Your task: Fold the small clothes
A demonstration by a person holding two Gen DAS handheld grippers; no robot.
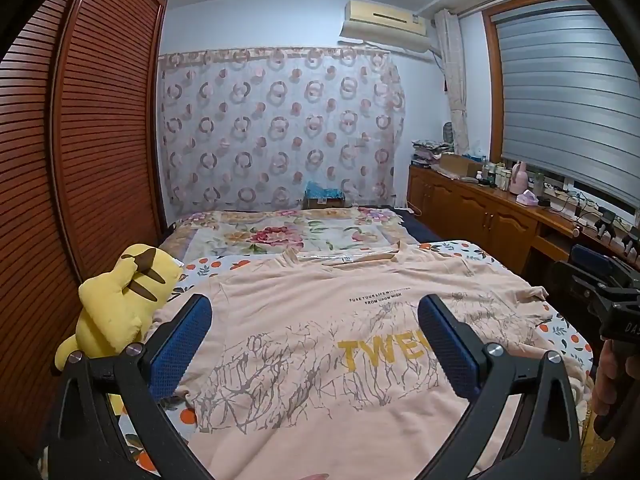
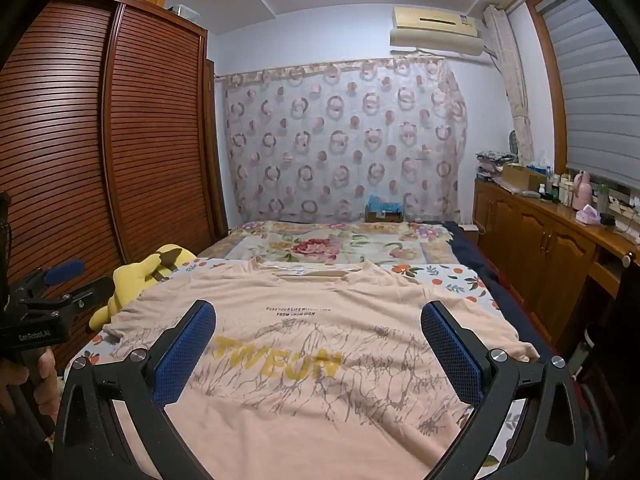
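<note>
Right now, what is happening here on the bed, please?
A person holds a gripper in each hand above a peach T-shirt that lies spread flat, print side up, on the bed. The left gripper and the right gripper both have their jaws wide open and grip nothing. The shirt is not yet folded; both sleeves lie out to the sides. A yellow plush toy sits at the shirt's left edge, beside the wardrobe.

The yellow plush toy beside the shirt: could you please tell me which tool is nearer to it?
Left. The left tool hovers open just beside the yellow plush toy; the right tool hangs open farther across the peach printed T-shirt.
</note>
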